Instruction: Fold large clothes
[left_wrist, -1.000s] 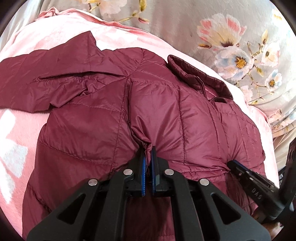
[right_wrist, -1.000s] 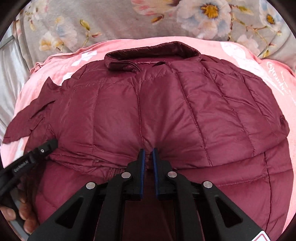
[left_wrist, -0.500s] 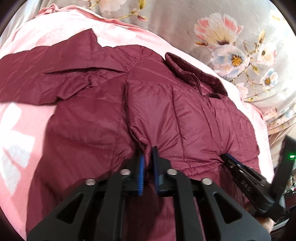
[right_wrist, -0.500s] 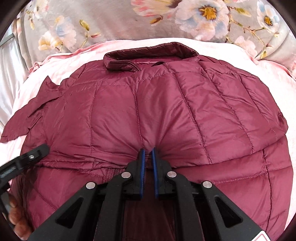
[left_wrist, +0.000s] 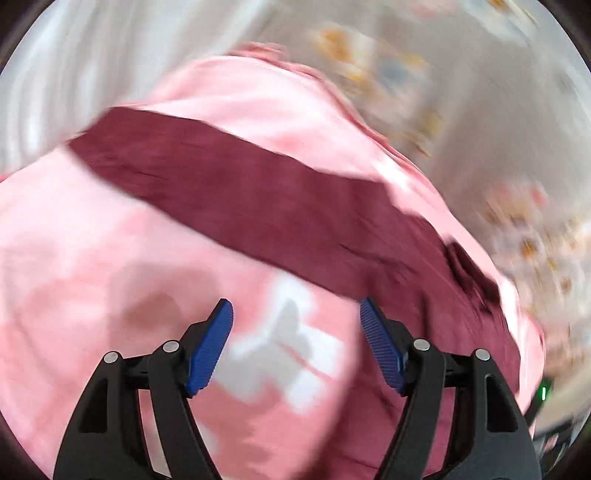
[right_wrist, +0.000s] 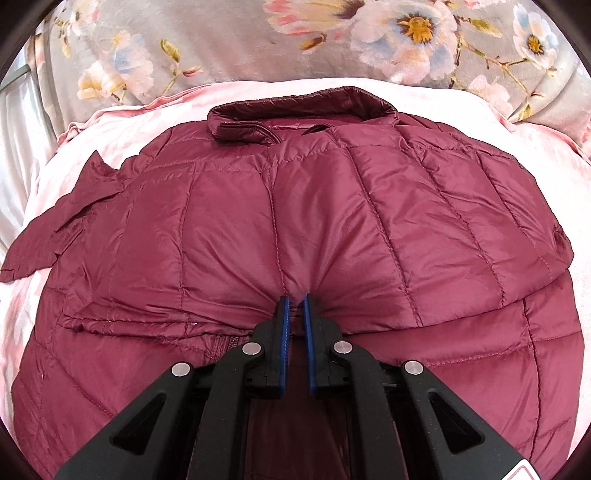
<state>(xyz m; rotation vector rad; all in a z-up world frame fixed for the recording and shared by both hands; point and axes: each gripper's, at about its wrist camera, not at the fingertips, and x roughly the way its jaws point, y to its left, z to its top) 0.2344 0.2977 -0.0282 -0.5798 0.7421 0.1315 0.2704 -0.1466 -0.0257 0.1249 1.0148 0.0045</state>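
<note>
A maroon quilted jacket (right_wrist: 332, 206) lies on a pink blanket (right_wrist: 155, 110), collar (right_wrist: 303, 110) at the far side. Its right half is folded over the front. My right gripper (right_wrist: 294, 300) is shut on the folded edge of the jacket near the middle. One sleeve (right_wrist: 55, 229) sticks out to the left. The left wrist view is motion-blurred. There the sleeve (left_wrist: 258, 195) stretches across the pink blanket (left_wrist: 110, 258). My left gripper (left_wrist: 295, 310) is open and empty above the blanket, in front of the sleeve.
A grey floral fabric (right_wrist: 258, 40) runs behind the blanket. It shows blurred in the left wrist view (left_wrist: 461, 92). White patches (left_wrist: 288, 354) mark the blanket under the left gripper.
My left gripper has let go of the jacket's folded edge, opened, and swung left toward the outstretched sleeve. My right gripper stays shut on the jacket.
</note>
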